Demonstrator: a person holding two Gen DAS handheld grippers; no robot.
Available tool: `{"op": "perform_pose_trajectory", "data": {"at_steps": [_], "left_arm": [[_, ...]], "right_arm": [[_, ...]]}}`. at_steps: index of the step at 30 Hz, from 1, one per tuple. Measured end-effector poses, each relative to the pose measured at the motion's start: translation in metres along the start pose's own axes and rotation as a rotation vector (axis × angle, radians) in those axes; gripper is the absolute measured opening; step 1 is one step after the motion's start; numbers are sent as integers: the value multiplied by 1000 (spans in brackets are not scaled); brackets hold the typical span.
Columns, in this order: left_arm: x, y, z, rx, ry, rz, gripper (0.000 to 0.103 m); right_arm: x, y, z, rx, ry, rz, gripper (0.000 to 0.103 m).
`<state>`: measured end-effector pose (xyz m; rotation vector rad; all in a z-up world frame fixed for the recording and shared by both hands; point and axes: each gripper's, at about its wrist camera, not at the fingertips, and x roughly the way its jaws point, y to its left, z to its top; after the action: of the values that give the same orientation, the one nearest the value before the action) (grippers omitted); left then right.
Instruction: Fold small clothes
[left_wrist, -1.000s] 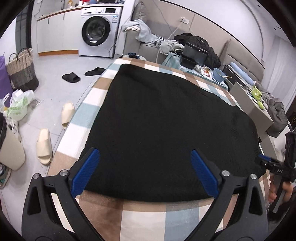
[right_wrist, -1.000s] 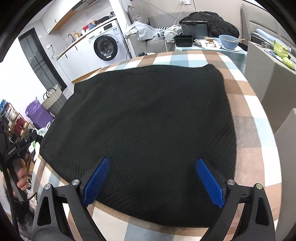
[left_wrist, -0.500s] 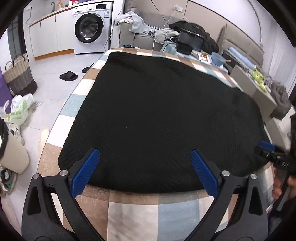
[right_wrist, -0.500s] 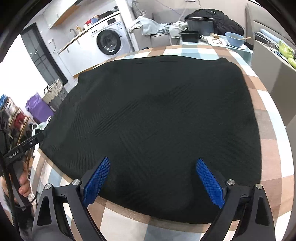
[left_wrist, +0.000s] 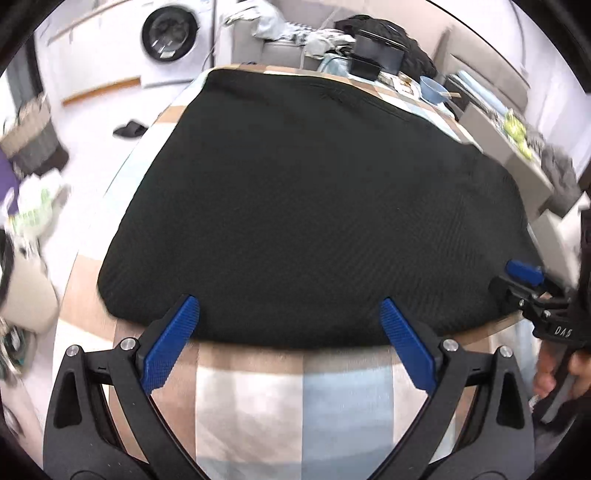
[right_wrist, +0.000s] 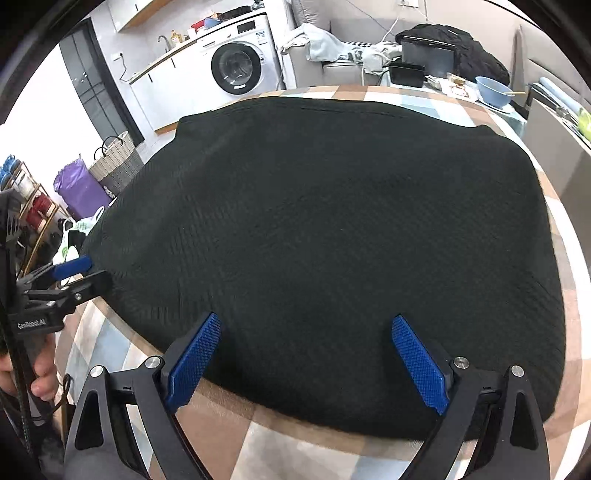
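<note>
A black knitted garment (left_wrist: 306, 206) (right_wrist: 332, 236) lies spread flat over the checked tablecloth (left_wrist: 280, 406) (right_wrist: 288, 450). My left gripper (left_wrist: 288, 314) stands open at the garment's near edge, its blue pads just over the hem, holding nothing. My right gripper (right_wrist: 306, 328) is open too, with its pads above the near hem further along that edge. The right gripper (left_wrist: 524, 277) shows at the right margin of the left wrist view, beside the garment's corner. At the left margin of the right wrist view, the left gripper (right_wrist: 74, 273) sits by the other corner.
A washing machine (right_wrist: 236, 70) and a sofa heaped with clothes (right_wrist: 325, 48) stand behind the table. A blue bowl (right_wrist: 493, 86) and a black box (right_wrist: 406, 74) sit at the far end. Baskets and bags (right_wrist: 114, 162) crowd the floor on the left.
Both grippers have pulled back toward the near table edge, so the pads now sit over the hem and more tablecloth shows in front. Each gripper has come into the other's view more.
</note>
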<state>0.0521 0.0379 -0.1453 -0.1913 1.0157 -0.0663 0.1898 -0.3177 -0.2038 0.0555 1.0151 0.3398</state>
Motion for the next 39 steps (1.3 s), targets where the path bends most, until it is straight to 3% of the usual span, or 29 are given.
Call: {"op": "perform_pose_trajectory", "data": {"at_steps": [5,9,14,20,23,25,26,28,33,39], "left_arm": [[-17,40,-9,-234,16,-70,98],[-23,62,-17,-325,1,-81,98],[-4,78,-14,-443,-28,-23,96],[7,84,-2,-487,-158,81,93],[12,86,1,-516,-198,125,68],[16,90,3,-528,-204,142,28],[19,93,3,-541,-199,121,22],[22,98,4,-560,-209,97,17],[-3,100,-5,-492,-264,73,16],[-27,104,-8,-455,-321,139,15]], "right_arm": [[-10,-9,-7,67,-21,41,96],[-11,-6,-10,72,-24,50,96],[-6,3,-8,36,-22,68,96],[-7,0,-9,36,-23,69,96],[-6,-1,-10,35,-20,67,96],[-6,0,-11,28,-23,64,96],[-6,0,-11,27,-23,64,96],[-6,-1,-11,31,-24,65,96],[-10,-5,-12,42,-31,69,96],[-15,-17,-13,88,-43,66,96]]}}
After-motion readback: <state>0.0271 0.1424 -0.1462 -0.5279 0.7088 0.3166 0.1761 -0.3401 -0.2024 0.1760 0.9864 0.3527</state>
